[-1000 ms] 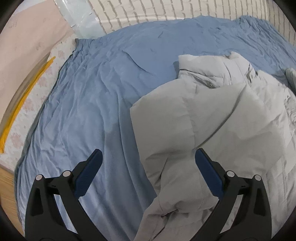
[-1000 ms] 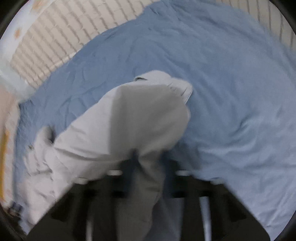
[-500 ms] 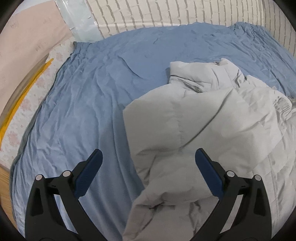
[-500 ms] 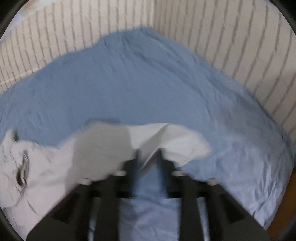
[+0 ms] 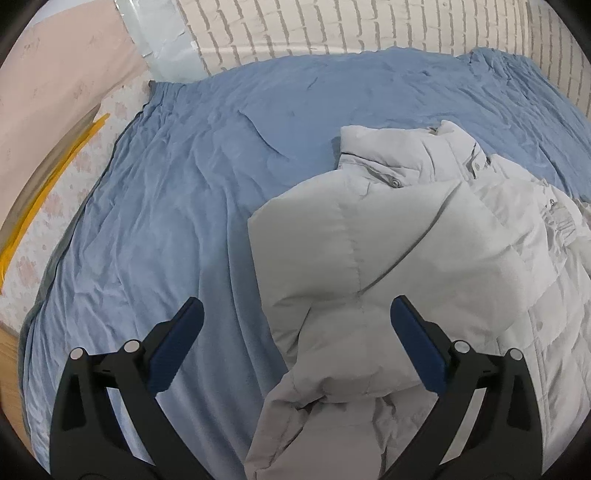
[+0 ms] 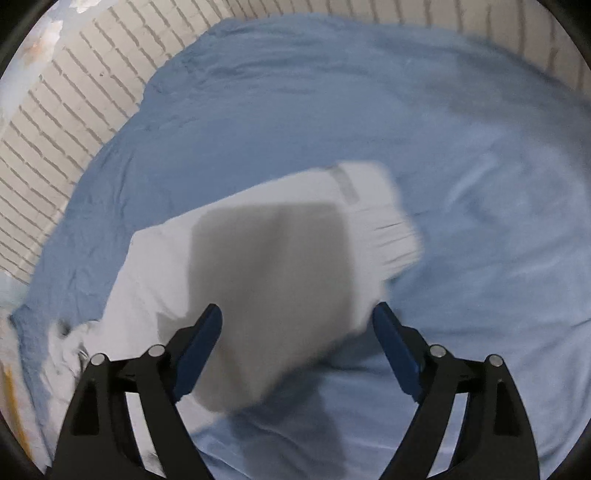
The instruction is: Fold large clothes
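A pale grey padded jacket point(image 5: 399, 236) lies crumpled on a blue bed sheet point(image 5: 184, 206), its collar toward the far wall. My left gripper point(image 5: 295, 325) hovers open above the jacket's near left part, nothing between its blue pads. In the right wrist view, one sleeve of the jacket point(image 6: 280, 258) stretches out over the blue sheet point(image 6: 461, 147), cuff at the far end, blurred by motion. My right gripper point(image 6: 297, 325) is over that sleeve with its jaws opening wide; the pads do not press on the cloth.
A brick-patterned wall point(image 5: 332, 26) runs behind the bed, also on the left in the right wrist view as the wall point(image 6: 55, 122). A floral mattress edge with a yellow strip point(image 5: 37, 206) and a pink panel point(image 5: 59, 74) lie left of the sheet.
The right gripper was shut on the sleeve and swung sideways with it; its jaws have now spread and the sleeve has dropped onto the sheet. The left gripper stayed open and barely moved.
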